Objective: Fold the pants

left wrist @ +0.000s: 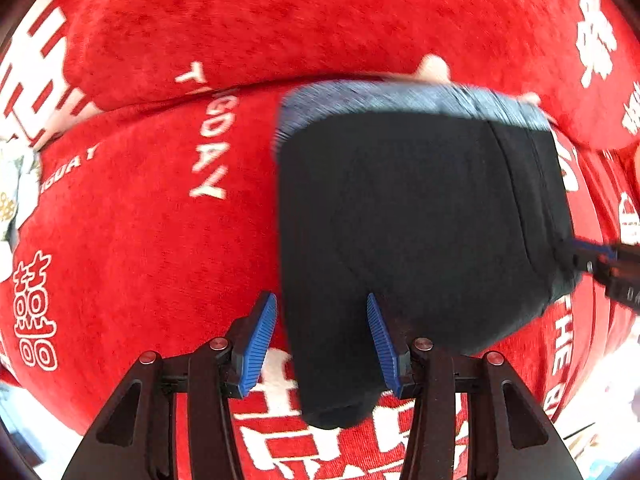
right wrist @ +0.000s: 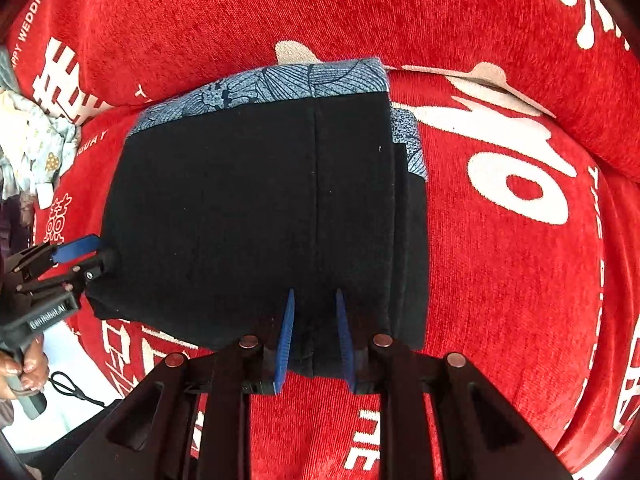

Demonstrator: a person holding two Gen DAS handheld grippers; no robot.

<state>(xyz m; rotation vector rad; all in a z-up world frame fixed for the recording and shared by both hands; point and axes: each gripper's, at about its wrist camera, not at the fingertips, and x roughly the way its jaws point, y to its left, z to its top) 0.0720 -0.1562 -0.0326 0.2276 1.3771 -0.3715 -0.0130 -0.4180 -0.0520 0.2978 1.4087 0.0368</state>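
Observation:
The black pants (left wrist: 420,232) with a blue patterned waistband (left wrist: 400,98) lie folded in a compact stack on the red cloth (left wrist: 140,220). My left gripper (left wrist: 322,300) is open at the stack's near left corner, one finger over the fabric, one over the red cloth. In the right wrist view the pants (right wrist: 260,216) fill the centre, waistband (right wrist: 280,84) at the far edge. My right gripper (right wrist: 314,296) has its jaws narrowly apart over the near edge of the stack; whether they pinch fabric is unclear. The left gripper (right wrist: 86,254) shows at the stack's left edge.
The red cloth (right wrist: 500,300) with white lettering covers a cushioned seat and a backrest (right wrist: 280,8) behind the pants. A pale patterned garment (right wrist: 36,140) lies at the far left. A hand (right wrist: 20,372) holds the left gripper's handle.

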